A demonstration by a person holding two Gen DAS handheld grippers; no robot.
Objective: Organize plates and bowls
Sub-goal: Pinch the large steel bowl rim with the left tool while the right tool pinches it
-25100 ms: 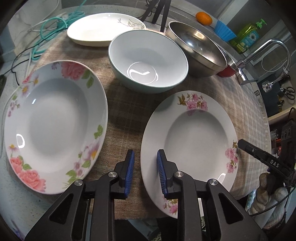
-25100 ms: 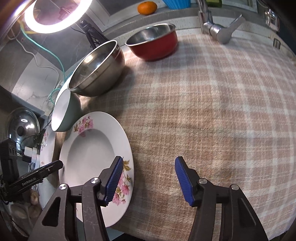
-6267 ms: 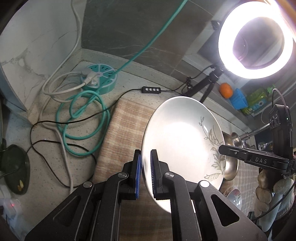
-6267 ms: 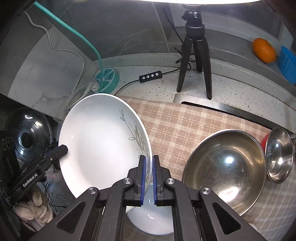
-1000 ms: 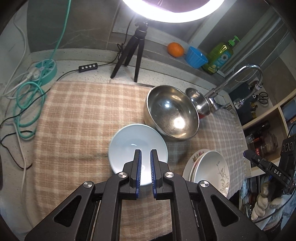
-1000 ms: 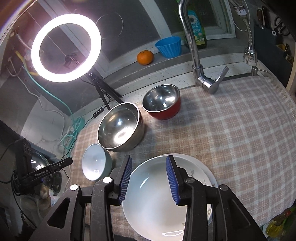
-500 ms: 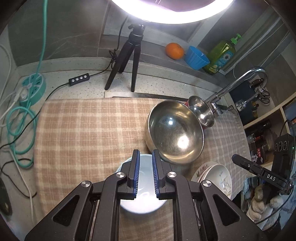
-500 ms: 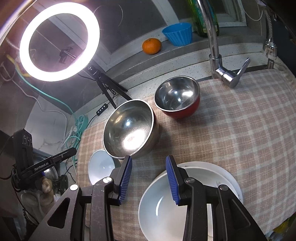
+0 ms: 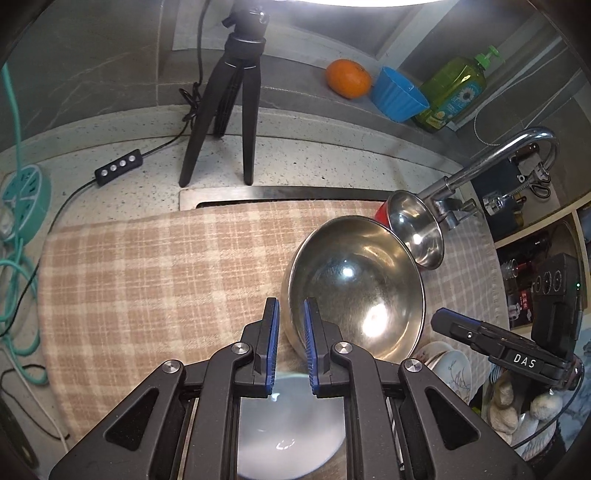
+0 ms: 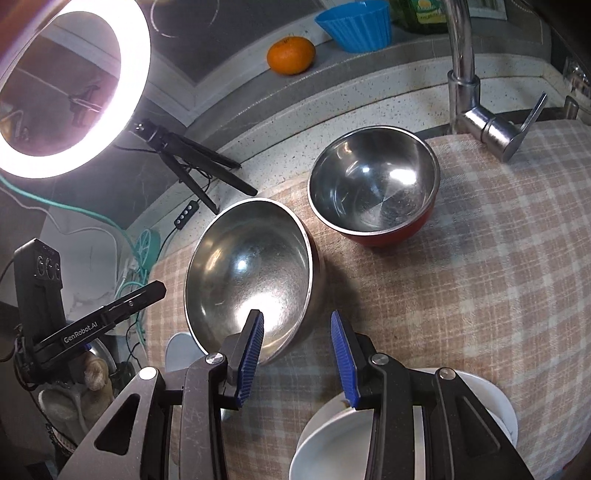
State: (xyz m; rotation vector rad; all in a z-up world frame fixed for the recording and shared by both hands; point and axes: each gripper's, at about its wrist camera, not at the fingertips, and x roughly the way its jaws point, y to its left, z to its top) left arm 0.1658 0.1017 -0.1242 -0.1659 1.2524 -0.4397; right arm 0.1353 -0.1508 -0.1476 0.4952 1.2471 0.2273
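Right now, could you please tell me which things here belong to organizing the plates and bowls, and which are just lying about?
Job:
large steel bowl
red-sided steel bowl
pale white bowl
stacked white plates

Lying about:
orange fruit
blue ribbed cup
green soap bottle
black tripod
chrome faucet

counter point(image 9: 332, 158) | checked cloth point(image 9: 147, 277) (bowls point(image 10: 251, 273), plates point(image 10: 491, 402) on top)

cloth point(image 10: 480, 280) tan/white plaid | sm bowl point(image 10: 384, 230) red outside | cup point(image 10: 354, 24) blue
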